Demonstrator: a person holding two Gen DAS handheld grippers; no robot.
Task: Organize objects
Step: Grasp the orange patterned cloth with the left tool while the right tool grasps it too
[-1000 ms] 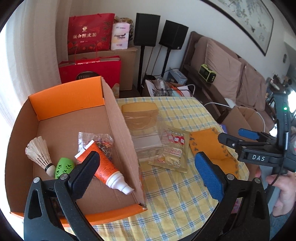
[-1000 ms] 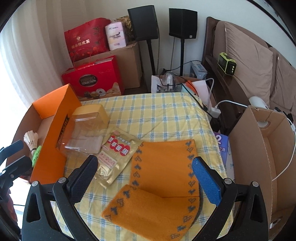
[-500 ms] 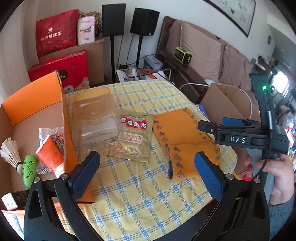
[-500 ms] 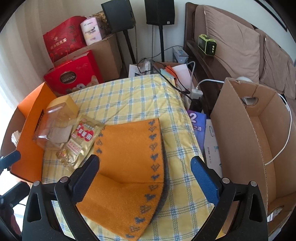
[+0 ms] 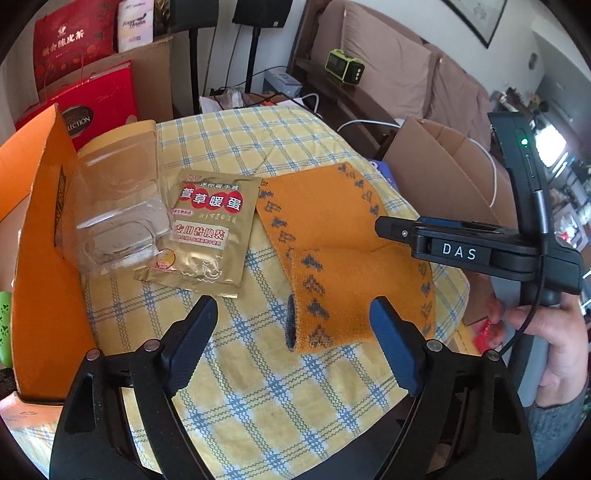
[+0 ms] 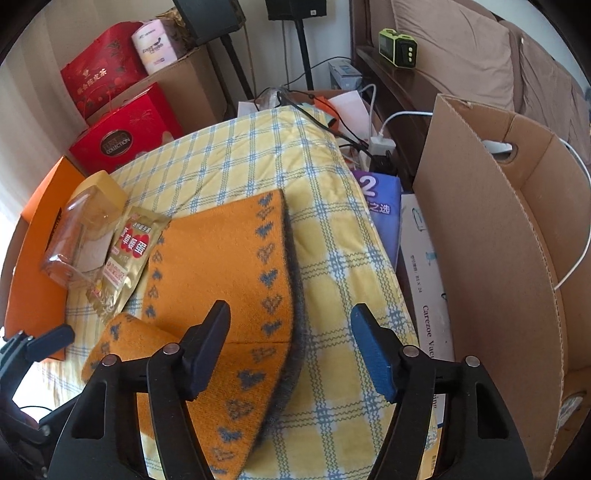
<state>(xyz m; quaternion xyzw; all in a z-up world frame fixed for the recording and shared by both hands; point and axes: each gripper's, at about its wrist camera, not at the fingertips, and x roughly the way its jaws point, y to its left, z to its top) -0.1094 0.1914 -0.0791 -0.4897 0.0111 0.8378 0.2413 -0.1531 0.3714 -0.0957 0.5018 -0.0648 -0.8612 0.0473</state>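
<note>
Here the orange knitted cloth with grey heart motifs (image 6: 221,266) lies on the checked yellow tablecloth (image 6: 332,258), its long axis running away from both grippers. The right gripper (image 6: 295,347) straddles its near right edge and the left gripper (image 5: 291,332) its near left corner; both jaws are closing, nothing gripped yet.

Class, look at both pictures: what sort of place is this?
Most likely a home living room: a sofa with brown cushions, speakers on stands, and a table under a yellow checked cloth.

Both claws, left (image 5: 291,332) and right (image 6: 295,339), have descended toward the orange cloth (image 6: 221,266), closing.
</note>
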